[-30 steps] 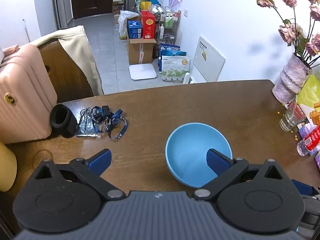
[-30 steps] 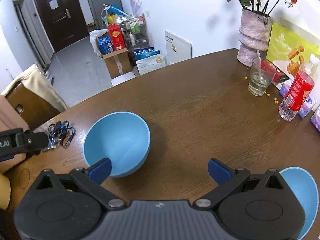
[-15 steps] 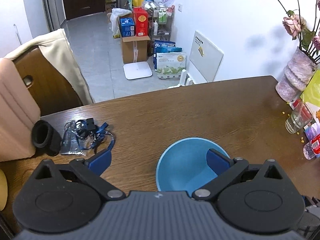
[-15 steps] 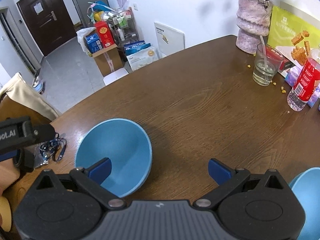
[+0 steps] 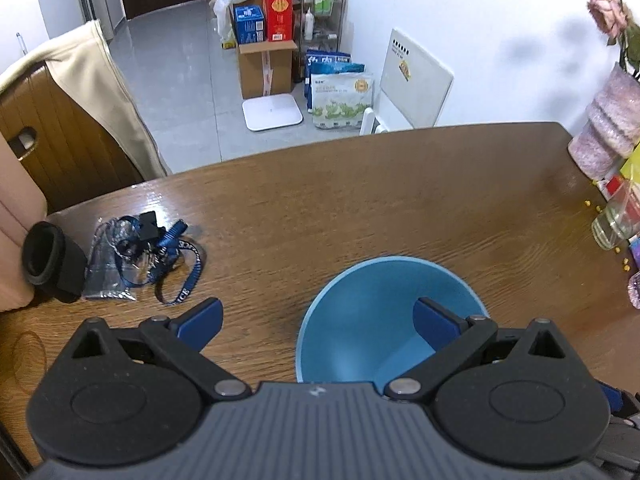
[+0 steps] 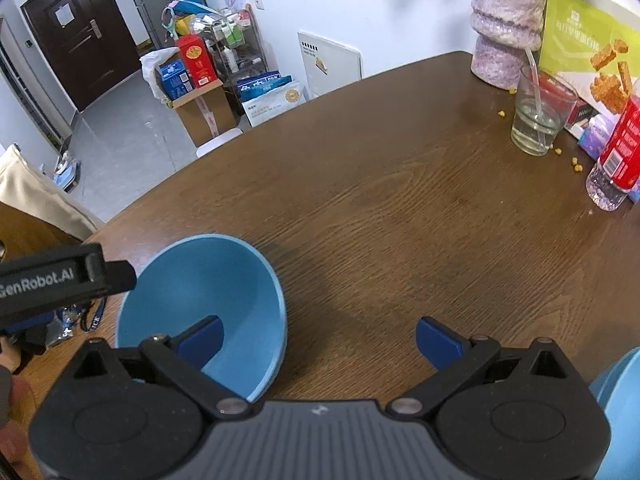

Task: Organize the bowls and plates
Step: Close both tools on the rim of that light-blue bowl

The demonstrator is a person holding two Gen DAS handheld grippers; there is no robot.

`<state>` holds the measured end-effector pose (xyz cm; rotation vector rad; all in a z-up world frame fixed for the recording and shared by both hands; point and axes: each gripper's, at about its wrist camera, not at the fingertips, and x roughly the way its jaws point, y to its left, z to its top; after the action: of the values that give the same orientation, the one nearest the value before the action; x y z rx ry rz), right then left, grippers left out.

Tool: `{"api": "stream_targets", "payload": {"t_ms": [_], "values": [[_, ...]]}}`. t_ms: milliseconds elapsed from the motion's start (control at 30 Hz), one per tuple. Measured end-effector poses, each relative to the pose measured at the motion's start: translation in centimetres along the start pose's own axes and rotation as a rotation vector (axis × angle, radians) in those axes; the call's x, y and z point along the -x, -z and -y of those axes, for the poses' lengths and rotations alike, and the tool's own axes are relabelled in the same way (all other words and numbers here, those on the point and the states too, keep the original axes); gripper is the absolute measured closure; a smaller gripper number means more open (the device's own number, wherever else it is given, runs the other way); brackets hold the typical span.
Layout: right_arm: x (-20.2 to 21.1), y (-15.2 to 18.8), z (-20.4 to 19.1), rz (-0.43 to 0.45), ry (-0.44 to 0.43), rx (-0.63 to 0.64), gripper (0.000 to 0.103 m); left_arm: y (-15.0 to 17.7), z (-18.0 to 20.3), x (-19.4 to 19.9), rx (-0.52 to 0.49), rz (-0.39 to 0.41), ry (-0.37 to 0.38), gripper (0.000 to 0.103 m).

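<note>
- A brown wooden table (image 5: 360,200) fills both views, its far edge curving in front of a tiled floor and a white wall.
- A blue bowl (image 5: 384,320) rests on the table's near part, close under both grippers; in the right wrist view it appears tilted, its opening turned toward the camera.
- The left gripper (image 5: 316,316) hangs over the table with jaws spread wide and nothing between them; its right pad shows in front of the bowl's interior, its left pad above bare wood.
- The right gripper (image 6: 318,334) is likewise wide open and empty, its left pad in front of the bowl's interior.
- A second blue dish (image 6: 620,408) shows only as a sliver at the right wrist view's lower right edge.
- A pink vase (image 6: 506,20) stands at the far right corner, with a drinking glass (image 6: 536,120) and a red-labelled bottle (image 6: 616,164) near it.
- A blue lanyard (image 5: 176,256) and a black sleeve (image 5: 48,260) lie at the table's left edge.
- Small yellow crumbs (image 6: 576,164) dot the wood beside the glass.
</note>
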<state>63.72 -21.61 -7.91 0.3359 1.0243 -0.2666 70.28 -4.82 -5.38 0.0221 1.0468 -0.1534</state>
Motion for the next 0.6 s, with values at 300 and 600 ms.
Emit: {"api": "stream_targets", "payload": {"t_ms": [300,600], "values": [[-2.7,0.3,-1.1,-0.032,0.002,0.054,0.01,0.2,-0.2,-2.7,-0.001,-0.048,-0.028,0.002],[-4.4,0.7,-2.3,-0.076,-0.03,0.105,0.039,0.8,-0.8,-4.7,0.01,-0.126,-0.03,0.032]]}}
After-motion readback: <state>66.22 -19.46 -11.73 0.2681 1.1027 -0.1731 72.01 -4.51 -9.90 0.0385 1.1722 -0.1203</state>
